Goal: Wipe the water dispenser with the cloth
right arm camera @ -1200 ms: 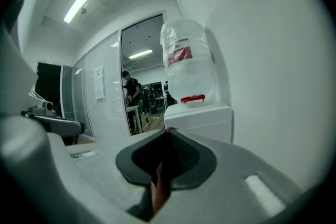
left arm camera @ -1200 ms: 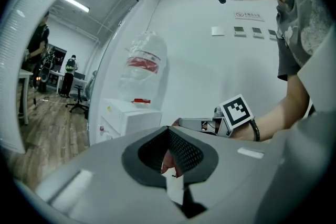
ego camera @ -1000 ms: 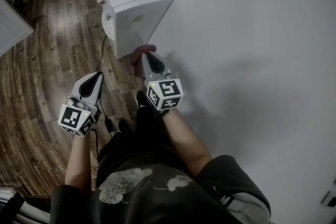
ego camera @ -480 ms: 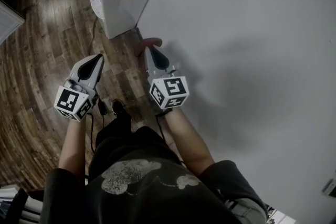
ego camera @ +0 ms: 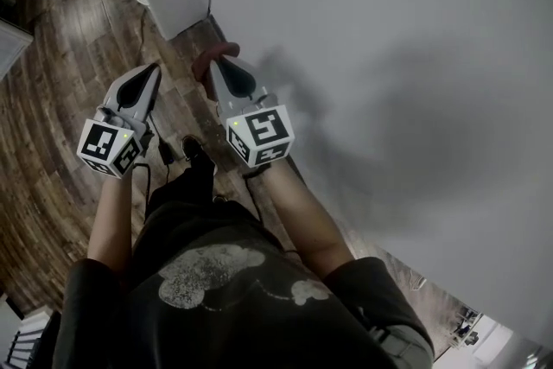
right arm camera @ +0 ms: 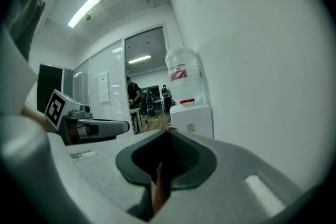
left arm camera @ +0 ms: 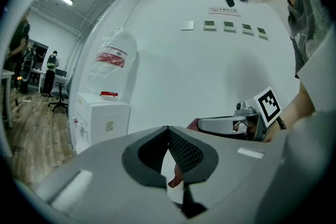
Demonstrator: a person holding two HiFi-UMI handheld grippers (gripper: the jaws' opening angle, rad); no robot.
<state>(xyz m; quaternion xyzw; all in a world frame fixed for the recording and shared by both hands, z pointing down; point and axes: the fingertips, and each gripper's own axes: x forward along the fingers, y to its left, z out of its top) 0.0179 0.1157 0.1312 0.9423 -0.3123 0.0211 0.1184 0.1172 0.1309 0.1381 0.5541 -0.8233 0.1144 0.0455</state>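
The right gripper (right arm camera: 168,134) has its jaws clamped on the reddish cloth (right arm camera: 159,186). A strip of the cloth runs back between the pads and shows at the tips. The left gripper (left arm camera: 168,129), just left of the right jaws, has its jaws together with the tips meeting. Ahead of both, well apart, the white water dispenser (right arm camera: 193,122) stands against the wall (right arm camera: 262,60). A clear bottle (right arm camera: 184,73) with a red label sits upturned on it; its fill cannot be told. The wall runs close along the right of the right jaws. Wood floor (ego camera: 69,56) opens left of the left jaws and ahead to the dispenser.
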